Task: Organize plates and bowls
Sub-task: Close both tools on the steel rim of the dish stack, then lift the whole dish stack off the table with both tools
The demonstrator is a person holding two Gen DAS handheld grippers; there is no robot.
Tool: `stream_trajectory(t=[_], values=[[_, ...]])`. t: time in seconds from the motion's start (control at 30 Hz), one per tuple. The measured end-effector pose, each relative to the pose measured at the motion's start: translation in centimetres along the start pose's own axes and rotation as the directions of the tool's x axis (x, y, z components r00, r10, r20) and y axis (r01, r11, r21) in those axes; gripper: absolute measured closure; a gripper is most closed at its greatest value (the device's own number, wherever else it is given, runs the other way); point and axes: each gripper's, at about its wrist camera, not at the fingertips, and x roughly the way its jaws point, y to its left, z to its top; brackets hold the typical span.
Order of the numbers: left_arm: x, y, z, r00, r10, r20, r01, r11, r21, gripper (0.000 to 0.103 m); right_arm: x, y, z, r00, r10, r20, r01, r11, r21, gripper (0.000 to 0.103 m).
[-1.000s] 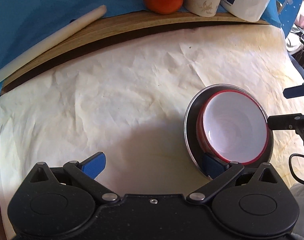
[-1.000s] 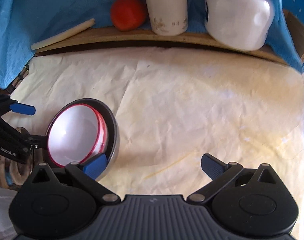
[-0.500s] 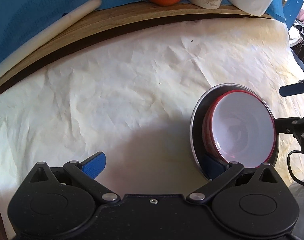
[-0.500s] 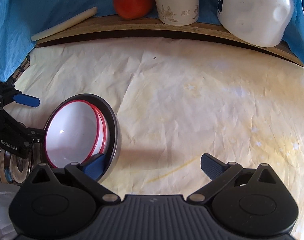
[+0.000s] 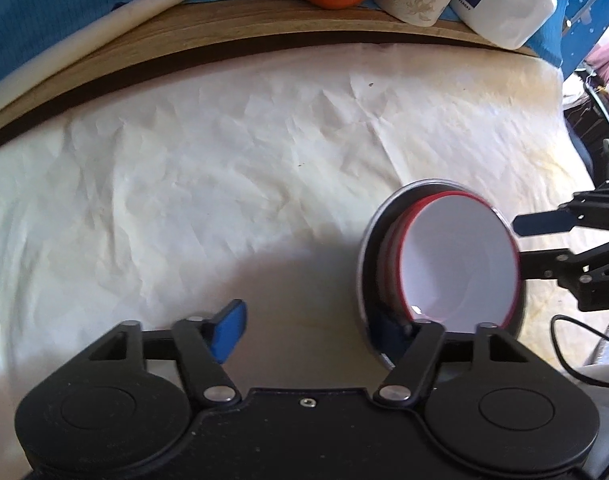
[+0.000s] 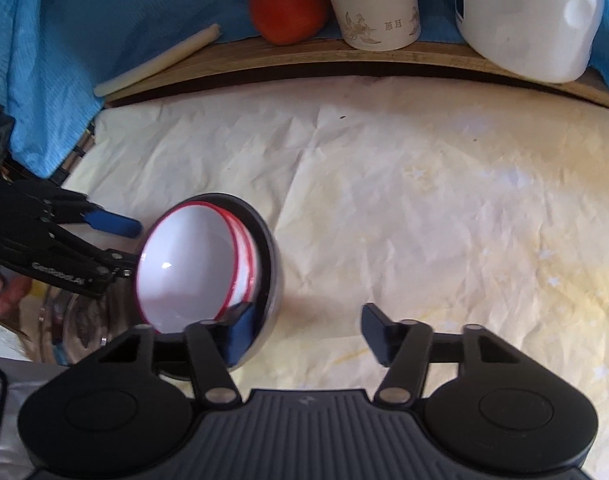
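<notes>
A stack of bowls is held tilted above the near part of the paper-covered tabletop (image 5: 208,168). The stack consists of a dark metal bowl (image 5: 370,252) on the outside, with white red-rimmed bowls (image 5: 460,260) nested inside it; at least two red rims are visible in the right wrist view (image 6: 192,264). The metal bowl (image 6: 270,264) is seen there as the outer shell.

The stack is tipped steeply. In the left wrist view its openings face toward the right edge of the tabletop; in the right wrist view they face toward the left edge. The stacking axis lies roughly parallel to the near edge.

The left gripper (image 5: 308,328) is spread wide. Its right finger (image 5: 388,336) is placed inside the metal bowl, against the wall; its left finger (image 5: 228,330) hangs free over the paper. Nothing is clamped between them.

The right gripper (image 6: 304,330) is likewise spread wide. Its left finger (image 6: 240,330) lies at the lower rim of the stack; firm contact cannot be confirmed. Its right finger (image 6: 376,334) is free.

Along the far edge, a wooden board (image 6: 304,56) carries a tomato (image 6: 288,6), a white cup (image 6: 370,0), a white plastic jug (image 6: 524,16) and a pale rolling pin (image 6: 156,60). A blue cloth (image 6: 84,20) hangs behind them.
</notes>
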Motion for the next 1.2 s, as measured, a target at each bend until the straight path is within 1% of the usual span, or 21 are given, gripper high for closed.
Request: stream_trajectory(t=[0.07,0.1,0.17,0.2,0.27,0.3,0.37,0.43,0.57,0.77,0.87,1.0,1.2], values=[[-0.1,-0.1,0.0,1.0,-0.019,0.001,0.019,1.0,-0.003,0.046,0.0,0.0,0.0,1.0,0.01,0.003,-0.01,1.0,0.004,0.051],[-0.1,-0.2,-0.1,1.0,-0.024,0.002,0.024,1.0,-0.005,0.048,-0.1,0.0,-0.1,1.0,0.018,0.005,-0.018,1.0,0.008,0.054],[-0.2,-0.4,0.0,0.999,-0.036,0.002,0.036,0.999,-0.005,0.057,-0.1,-0.1,-0.2,0.999,0.032,0.008,-0.032,0.999,0.019,0.057],[-0.2,-0.5,0.0,0.999,-0.041,0.002,0.041,0.999,-0.005,0.059,-0.1,-0.2,-0.2,0.999,0.047,0.011,-0.047,0.999,0.025,0.061],[-0.2,-0.9,0.0,0.999,-0.051,0.004,0.051,0.999,-0.004,0.071,-0.1,-0.3,-0.3,0.997,0.07,0.013,-0.07,0.997,0.04,0.069],[-0.2,-1.1,0.0,0.998,-0.055,0.005,0.055,0.998,-0.001,0.075,0.0,-0.3,-0.4,0.997,0.079,0.015,-0.079,0.996,0.049,0.072],[-0.2,-1.7,0.0,0.998,-0.063,0.008,0.063,0.998,0.006,0.088,0.0,-0.1,-0.4,0.997,0.08,0.013,-0.08,0.995,0.053,0.075],[-0.2,-2.2,0.1,0.998,-0.062,0.009,0.062,0.998,0.012,0.093,0.0,0.2,-0.3,0.998,0.07,0.006,-0.07,0.996,0.051,0.078],[-0.1,-2.2,0.1,0.998,-0.058,0.011,0.058,0.998,0.0,0.093,0.2,0.6,-0.1,0.999,0.05,-0.011,-0.05,0.997,0.056,0.079],[-0.1,-2.2,0.0,0.999,-0.049,0.016,0.049,0.999,-0.008,0.093,0.5,0.3,-0.1,0.998,0.058,-0.017,-0.056,0.994,0.095,0.078],[0.0,-2.1,0.0,0.998,-0.053,0.019,0.053,0.998,-0.018,0.093,0.5,0.0,-0.3,0.997,0.082,-0.002,-0.081,0.989,0.121,0.086],[0.0,-2.0,-0.1,0.998,-0.053,0.022,0.053,0.998,-0.025,0.093,0.4,-0.1,-0.6,0.995,0.094,0.017,-0.096,0.984,0.153,0.089],[-0.1,-2.1,-0.1,0.999,-0.04,0.024,0.041,0.999,-0.027,0.093,0.4,0.1,-0.6,0.997,0.081,0.018,-0.083,0.986,0.147,0.09]])
